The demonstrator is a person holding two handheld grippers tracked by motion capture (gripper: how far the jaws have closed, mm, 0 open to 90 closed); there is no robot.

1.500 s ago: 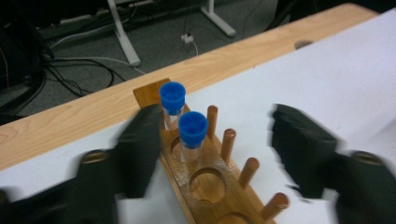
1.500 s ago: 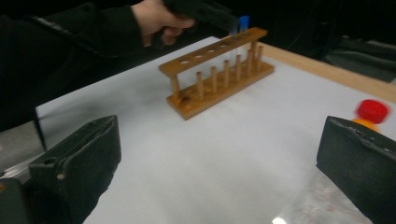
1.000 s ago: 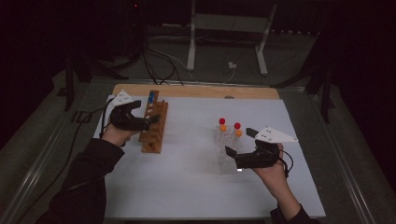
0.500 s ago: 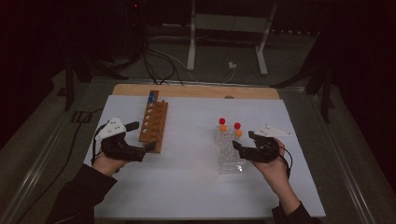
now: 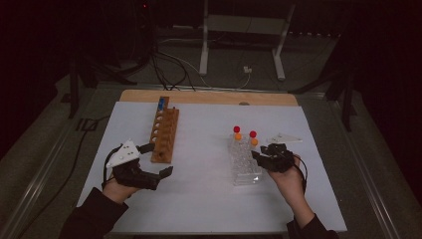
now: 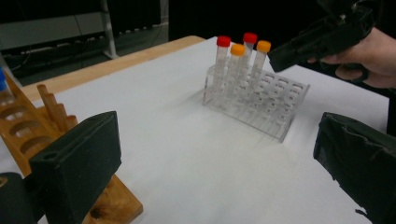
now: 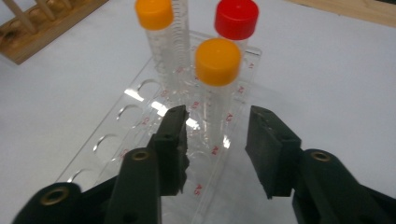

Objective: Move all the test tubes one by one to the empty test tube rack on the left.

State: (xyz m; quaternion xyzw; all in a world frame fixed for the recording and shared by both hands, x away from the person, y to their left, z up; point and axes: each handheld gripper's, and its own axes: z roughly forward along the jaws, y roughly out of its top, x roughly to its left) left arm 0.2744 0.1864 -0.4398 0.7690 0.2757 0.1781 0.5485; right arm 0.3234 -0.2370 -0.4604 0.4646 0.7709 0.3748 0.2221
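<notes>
The right tool (image 7: 215,140), jaws closing but still empty, should centre on the orange-capped tube (image 7: 217,88) just ahead before pinching.

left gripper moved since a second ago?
Yes. In the high view the left gripper has pulled back from over the wooden rack, toward the person, and now sits beside the rack's near end, jaws wide open with nothing between them.

A clear acrylic tube rack (image 5: 245,167) stands on the white table sheet, right of centre. Four capped transparent plastic tubes stand upright at its far end: two with orange caps (image 7: 217,61), two with red caps (image 7: 236,18). Its nearer holes are empty.
</notes>
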